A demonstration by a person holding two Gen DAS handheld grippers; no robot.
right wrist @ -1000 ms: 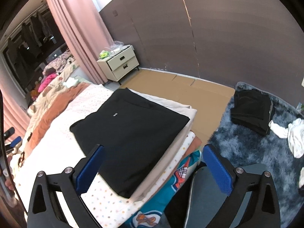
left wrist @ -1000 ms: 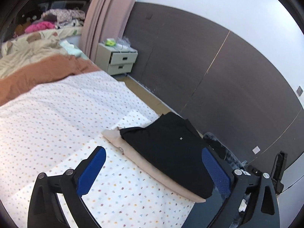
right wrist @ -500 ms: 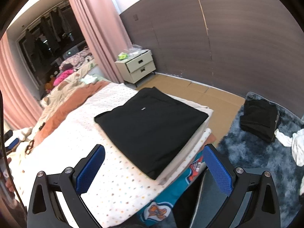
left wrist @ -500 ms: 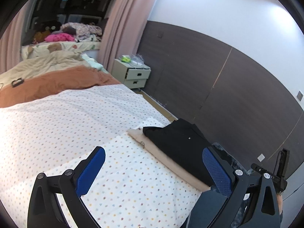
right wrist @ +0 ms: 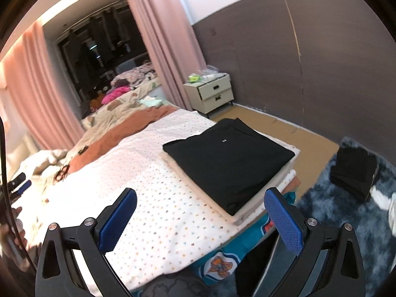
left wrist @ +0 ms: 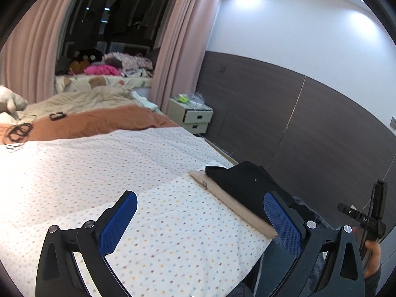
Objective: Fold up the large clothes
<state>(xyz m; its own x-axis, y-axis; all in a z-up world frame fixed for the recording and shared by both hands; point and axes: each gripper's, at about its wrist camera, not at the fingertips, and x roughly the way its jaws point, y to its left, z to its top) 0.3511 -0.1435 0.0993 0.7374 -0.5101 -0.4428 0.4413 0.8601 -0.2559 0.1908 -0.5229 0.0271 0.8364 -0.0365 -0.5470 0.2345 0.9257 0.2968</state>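
Observation:
A folded black garment [right wrist: 230,156] lies on top of a folded beige one [right wrist: 250,212] at the corner of the bed with the dotted white sheet [right wrist: 158,198]. The stack also shows in the left wrist view [left wrist: 247,185], at the bed's right edge. My left gripper [left wrist: 200,217] is open and empty, held above the sheet to the left of the stack. My right gripper [right wrist: 200,217] is open and empty, held back from the stack above the bed's near edge.
An orange blanket [left wrist: 99,123] and beige bedding [left wrist: 81,99] lie further up the bed. A white nightstand [right wrist: 210,94] stands by the pink curtain [right wrist: 160,44]. A dark folded pile [right wrist: 354,170] sits on the blue rug [right wrist: 334,222]. A dark panelled wall [left wrist: 309,123] runs alongside.
Both grippers have pulled back and tilted up from the folded stack, which now sits farther away and smaller in both views. Both stay open and empty.

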